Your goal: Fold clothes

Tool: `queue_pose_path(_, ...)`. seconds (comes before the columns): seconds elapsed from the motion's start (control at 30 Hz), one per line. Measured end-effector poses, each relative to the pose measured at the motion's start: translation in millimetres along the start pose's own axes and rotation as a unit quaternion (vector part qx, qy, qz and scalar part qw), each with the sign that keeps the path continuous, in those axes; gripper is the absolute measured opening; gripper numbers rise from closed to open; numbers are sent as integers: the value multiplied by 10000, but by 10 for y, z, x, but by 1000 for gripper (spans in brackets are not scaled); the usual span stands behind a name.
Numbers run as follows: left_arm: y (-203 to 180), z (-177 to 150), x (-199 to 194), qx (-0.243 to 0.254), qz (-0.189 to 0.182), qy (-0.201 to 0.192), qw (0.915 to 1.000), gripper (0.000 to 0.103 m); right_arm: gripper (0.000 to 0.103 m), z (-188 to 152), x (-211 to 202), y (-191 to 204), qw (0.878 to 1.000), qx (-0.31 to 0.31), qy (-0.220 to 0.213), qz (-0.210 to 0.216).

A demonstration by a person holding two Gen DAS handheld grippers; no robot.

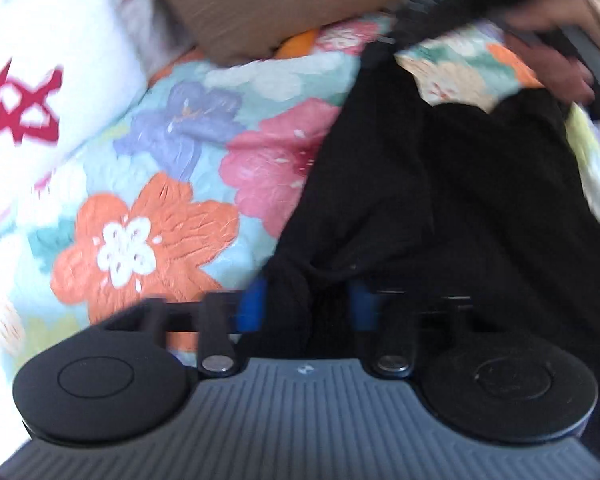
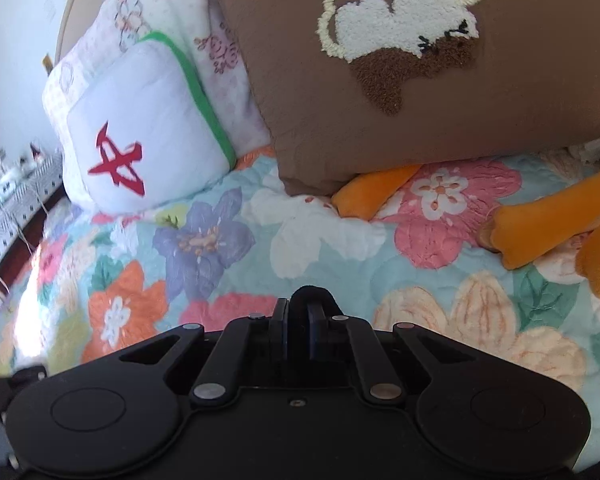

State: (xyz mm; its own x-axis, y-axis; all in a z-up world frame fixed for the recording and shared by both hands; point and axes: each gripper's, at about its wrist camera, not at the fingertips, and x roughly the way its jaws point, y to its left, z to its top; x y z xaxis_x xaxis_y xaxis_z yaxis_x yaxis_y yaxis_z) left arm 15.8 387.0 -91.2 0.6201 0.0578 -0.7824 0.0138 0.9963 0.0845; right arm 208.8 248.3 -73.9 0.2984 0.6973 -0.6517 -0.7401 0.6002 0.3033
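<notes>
A black garment [image 1: 452,200] hangs stretched above the floral bedspread [image 1: 172,184] in the left wrist view. My left gripper [image 1: 306,308] is shut on a bunched edge of it between blue pads. The garment runs up and right to my right gripper [image 1: 576,56], held in a hand at the top right. In the right wrist view my right gripper [image 2: 300,320] is shut on a small fold of the black garment [image 2: 311,294] that pokes up between its fingers. The rest of the garment is hidden there.
A brown pillow with an animal design [image 2: 420,80], a white cushion with a red character [image 2: 140,132] and a floral pillow [image 2: 160,4] lie at the bed's head. An orange plush toy [image 2: 548,216] lies at the right. A side table [image 2: 8,192] stands left.
</notes>
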Motion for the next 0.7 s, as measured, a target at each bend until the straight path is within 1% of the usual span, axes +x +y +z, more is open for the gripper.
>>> queue_pose_path(0.03, 1, 1, -18, -41, 26, -31, 10000, 23, 16, -17, -52, 10, 10000, -72, -3, -27)
queue_pose_path(0.07, 0, 1, -37, -74, 56, -65, 9999, 19, 26, -36, -111, 17, 9999, -121, -20, -37)
queue_pose_path(0.1, -1, 1, -56, -107, 85, -99, 9999, 19, 37, -55, -170, 23, 9998, -170, -36, -47)
queue_pose_path(0.13, -2, -2, -77, -97, 54, -118, 9999, 19, 42, -76, -226, 31, 9998, -217, -43, -20)
queue_pose_path(0.17, -4, -6, -99, -85, 20, -136, 9999, 21, 47, -97, -275, 40, 9996, -258, -10, 61)
queue_pose_path(0.2, 5, -15, -112, -52, 22, -144, 9999, 24, 48, -123, -302, 51, 9994, -271, 94, 203)
queue_pose_path(0.23, 15, -23, -125, -18, 26, -151, 9999, 28, 49, -154, -313, 62, 9986, -261, 236, 385)
queue_pose_path(0.27, 25, -31, -137, 16, 30, -158, 9999, 36, 51, -184, -324, 73, 9974, -252, 379, 567)
queue_pose_path(0.3, 53, -50, -149, -36, 53, -173, 9998, 38, 53, -224, -315, 86, 9955, -209, 547, 747)
queue_pose_path(0.37, 139, -73, -155, -271, -28, -140, 9995, 49, 54, -327, -248, 122, 9897, -60, 922, 1091)
queue_pose_path(0.4, 187, -86, -149, -402, -143, -117, 9990, 52, 55, -383, -196, 152, 9864, -9, 1093, 1227)
queue_pose_path(0.43, 236, -99, -143, -533, -261, -94, 9982, 63, 55, -437, -138, 199, 9843, 0, 1246, 1252)
queue_pose_path(0.47, 266, -108, -122, -588, -332, -43, 9977, 73, 56, -493, -78, 258, 9832, -15, 1385, 1188)
queue_pose_path(0.5, 272, -118, -108, -586, -247, -32, 9980, 74, 58, -548, -18, 318, 9819, -29, 1524, 1124)
queue_pose_path(0.57, 236, -127, -86, -472, -46, -14, 9989, 74, 58, -617, 95, 415, 9828, -149, 1554, 983)
queue_pose_path(0.63, 245, -125, -86, -431, -107, -6, 9990, 74, 58, -656, 197, 492, 9846, -240, 1489, 889)
queue_pose_path(0.67, 259, -133, -120, -470, -163, -106, 9987, 74, 50, -644, 236, 509, 9853, -210, 1424, 923)
queue_pose_path(0.7, 274, -141, -155, -511, -220, -211, 9982, 74, 17, -617, 270, 527, 9856, -219, 1370, 965)
